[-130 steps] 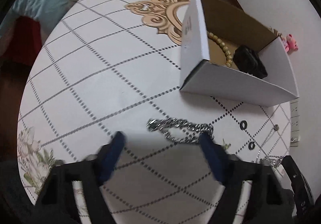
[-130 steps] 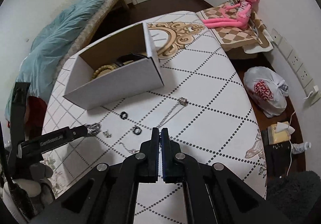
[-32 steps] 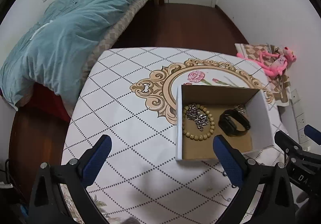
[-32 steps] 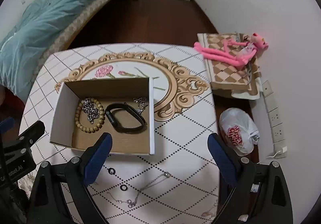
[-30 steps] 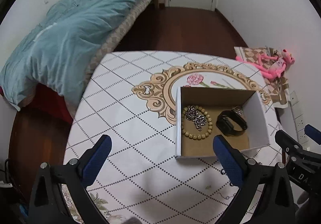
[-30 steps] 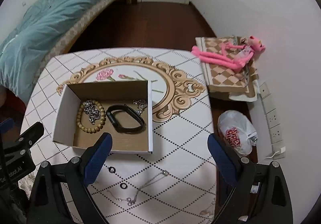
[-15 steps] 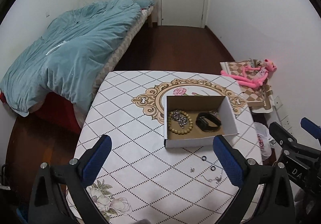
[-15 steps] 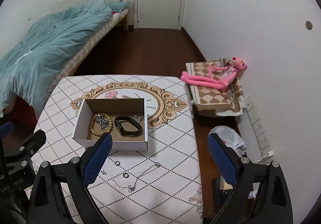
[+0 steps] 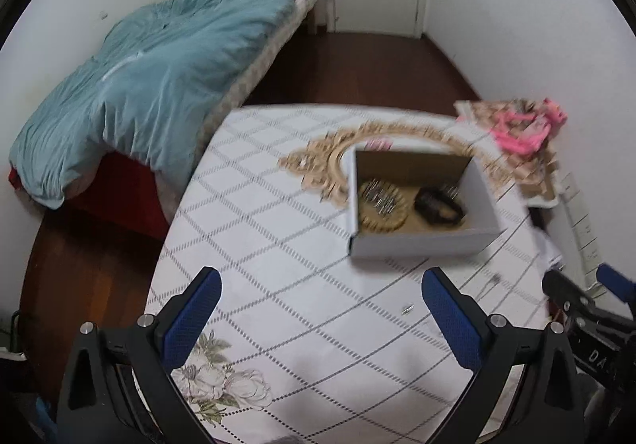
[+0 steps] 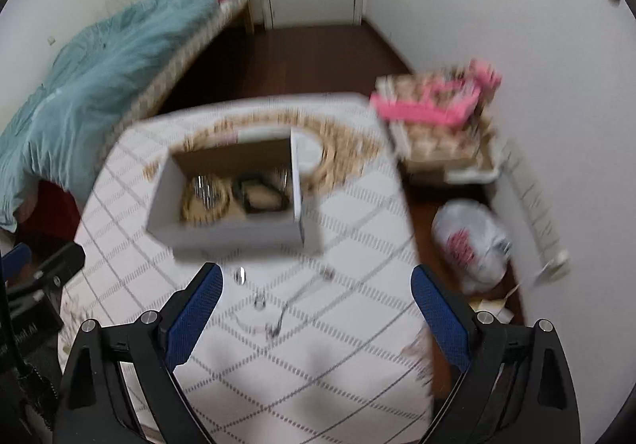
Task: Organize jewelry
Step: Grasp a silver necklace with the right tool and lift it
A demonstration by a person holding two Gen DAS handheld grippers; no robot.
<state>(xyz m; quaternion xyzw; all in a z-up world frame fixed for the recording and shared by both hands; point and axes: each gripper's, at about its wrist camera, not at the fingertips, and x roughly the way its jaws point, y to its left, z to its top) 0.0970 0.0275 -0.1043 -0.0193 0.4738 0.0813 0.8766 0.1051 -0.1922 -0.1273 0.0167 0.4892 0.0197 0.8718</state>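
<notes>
An open white cardboard box (image 9: 421,241) (image 10: 226,233) stands on the patterned table. Inside lie a wooden bead bracelet (image 9: 383,213) with a silver chain on it and a black band (image 9: 439,205). A thin necklace (image 10: 302,289) and small rings (image 10: 239,276) lie on the table in front of the box, blurred. My left gripper (image 9: 320,309) is open and empty, high above the table's near side. My right gripper (image 10: 314,303) is open and empty above the loose pieces.
A bed with a teal duvet (image 9: 151,74) stands left of the table. A pink plush toy on a checked cushion (image 10: 433,106) and a white plastic bag (image 10: 469,241) lie on the floor to the right. A wall (image 9: 516,26) runs along the right.
Both grippers had risen high above the table and have now come back down toward it. Both views are motion blurred. The chain taken earlier lies in the box.
</notes>
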